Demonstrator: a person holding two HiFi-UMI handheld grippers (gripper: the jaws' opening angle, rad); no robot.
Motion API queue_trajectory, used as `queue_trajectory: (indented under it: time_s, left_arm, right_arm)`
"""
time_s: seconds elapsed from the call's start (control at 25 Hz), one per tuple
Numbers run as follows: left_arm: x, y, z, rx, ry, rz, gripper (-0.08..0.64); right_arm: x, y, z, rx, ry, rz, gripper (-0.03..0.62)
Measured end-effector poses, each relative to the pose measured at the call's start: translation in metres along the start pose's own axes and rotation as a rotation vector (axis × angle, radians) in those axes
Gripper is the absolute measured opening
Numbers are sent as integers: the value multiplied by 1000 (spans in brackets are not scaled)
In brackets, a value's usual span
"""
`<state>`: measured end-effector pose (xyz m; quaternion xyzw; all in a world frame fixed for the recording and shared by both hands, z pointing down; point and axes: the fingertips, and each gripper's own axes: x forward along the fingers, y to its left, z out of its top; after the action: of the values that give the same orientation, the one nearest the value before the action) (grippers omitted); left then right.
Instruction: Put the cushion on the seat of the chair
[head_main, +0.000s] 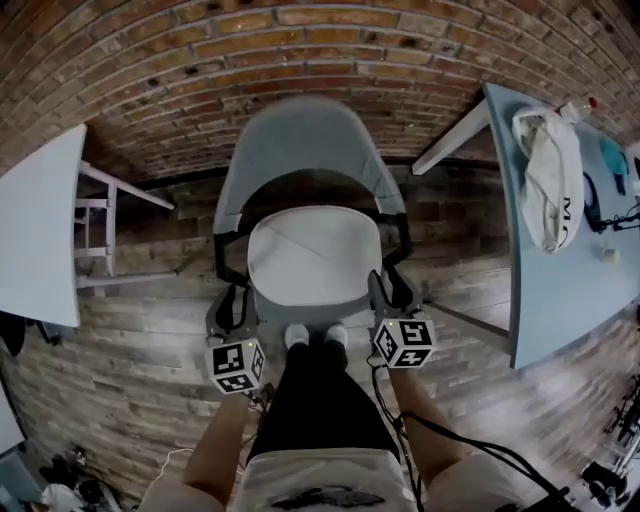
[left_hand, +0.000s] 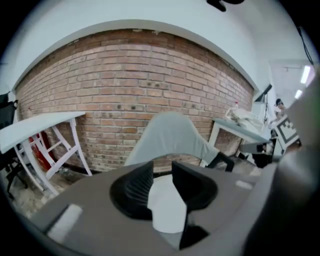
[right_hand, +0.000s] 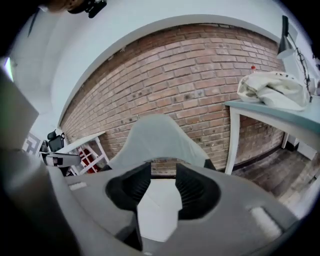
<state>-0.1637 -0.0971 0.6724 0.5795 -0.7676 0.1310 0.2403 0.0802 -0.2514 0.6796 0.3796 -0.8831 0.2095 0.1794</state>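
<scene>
White cushion (head_main: 313, 255) lying flat on the seat of the grey chair (head_main: 300, 140)

The cushion covers the chair's seat, in front of the backrest and between the black armrests (head_main: 228, 255). The left hand-held gripper (head_main: 233, 298) hangs at the chair's front left corner and the right hand-held gripper (head_main: 395, 290) at its front right corner. Each has its jaws side by side and part-way open, gripping nothing, with the white of the cushion showing through the gap. The person's white shoes (head_main: 315, 335) stand just in front of the chair, between the two grippers. A pale blue counter (head_main: 560, 300) to the chair's right carries a bundled white cloth (head_main: 548, 180); a white counter (head_main: 35, 230) stands to the chair's left and a brick wall (head_main: 200, 50) runs behind it
</scene>
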Motion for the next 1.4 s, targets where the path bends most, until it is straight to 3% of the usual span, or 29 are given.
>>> queue_trajectory:
  time_s: [0.28, 0.56, 1.0, 1.4]
  left_arm:
    - [-61, -21, 108, 10, -98, -69, 106]
    - [-120, -42, 190, 7, -208, -91, 73]
    - [-165, -64, 244, 39, -275, -134, 9]
    - [-170, -92, 271, 70, -310, -185, -9]
  right_arm:
    - [-57, 60, 110, -60, -80, 89, 117]
    - [-118, 109, 192, -93, -180, 151, 11]
    - [-170, 121, 252, -140, -255, 151, -2]
    - [-178, 129, 269, -174, -266, 163, -2]
